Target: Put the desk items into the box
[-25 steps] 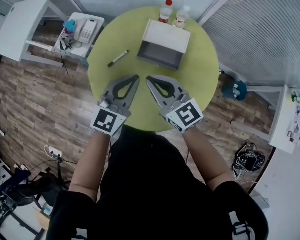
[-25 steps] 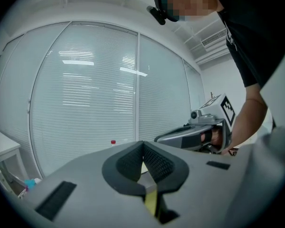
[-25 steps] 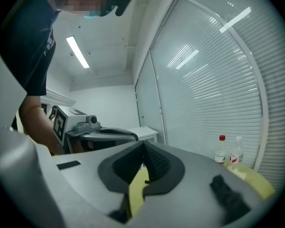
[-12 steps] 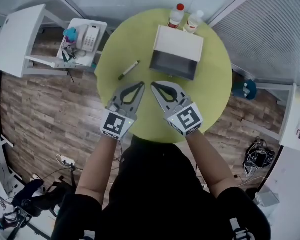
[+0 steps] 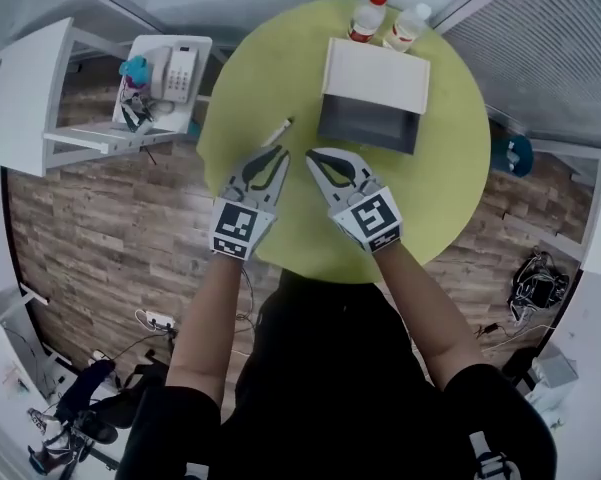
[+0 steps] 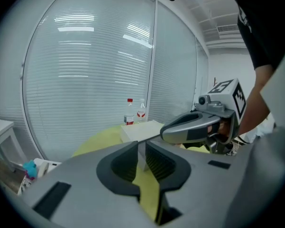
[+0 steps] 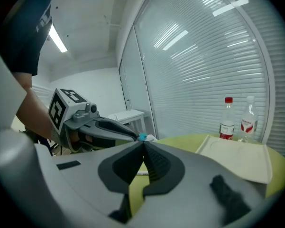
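Observation:
A white open box stands at the far side of the round yellow-green table. A white marker with a dark end lies left of the box. My left gripper hovers just short of the marker. Its jaws are opening, with a narrow gap and nothing between them. My right gripper is beside it, shut and empty, its tips touching. The box also shows beyond the jaws in the left gripper view and in the right gripper view.
Two plastic bottles stand behind the box at the table's far edge. A white side table with a phone and small items sits left of the table, next to a white shelf. Window blinds close off the far side.
Both grippers have moved forward across the table towards the marker and the box. The left gripper's tips now sit close to the marker.

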